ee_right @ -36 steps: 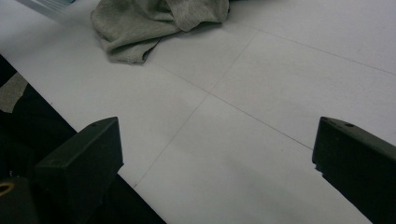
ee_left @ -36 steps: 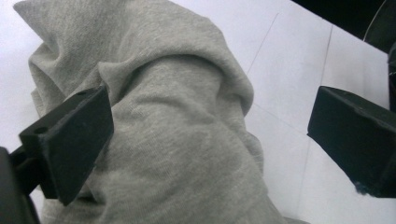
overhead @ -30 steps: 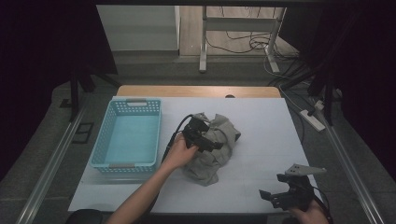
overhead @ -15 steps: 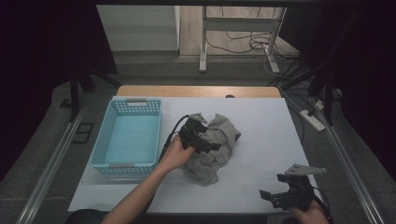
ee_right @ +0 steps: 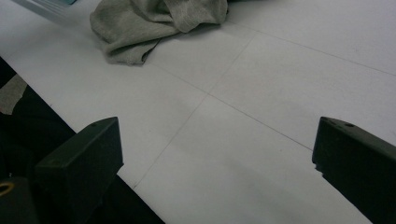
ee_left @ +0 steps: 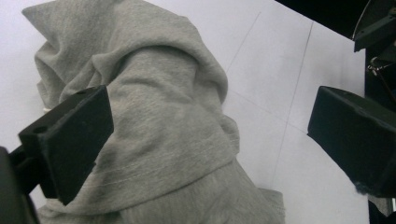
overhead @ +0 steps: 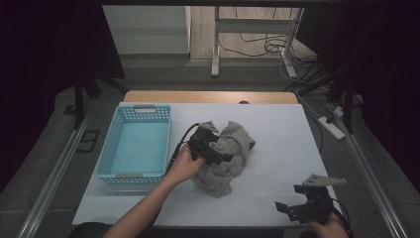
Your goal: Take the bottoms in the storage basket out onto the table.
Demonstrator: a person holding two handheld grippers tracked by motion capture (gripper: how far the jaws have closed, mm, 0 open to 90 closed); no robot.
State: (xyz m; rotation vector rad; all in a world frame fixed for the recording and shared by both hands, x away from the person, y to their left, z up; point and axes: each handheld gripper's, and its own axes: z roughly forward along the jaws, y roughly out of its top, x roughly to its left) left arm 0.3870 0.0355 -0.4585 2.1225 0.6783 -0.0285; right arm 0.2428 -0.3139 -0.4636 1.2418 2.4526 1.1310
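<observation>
- Grey cloth: crumpled in a heap near the middle of the white desk, just right of the blue basket.
- Left gripper: over the cloth; fingers spread wide, one against a raised fold, nothing clamped.
- Right gripper: at the desk's near right edge, well apart from the cloth; fingers wide open, holding nothing.
</observation>
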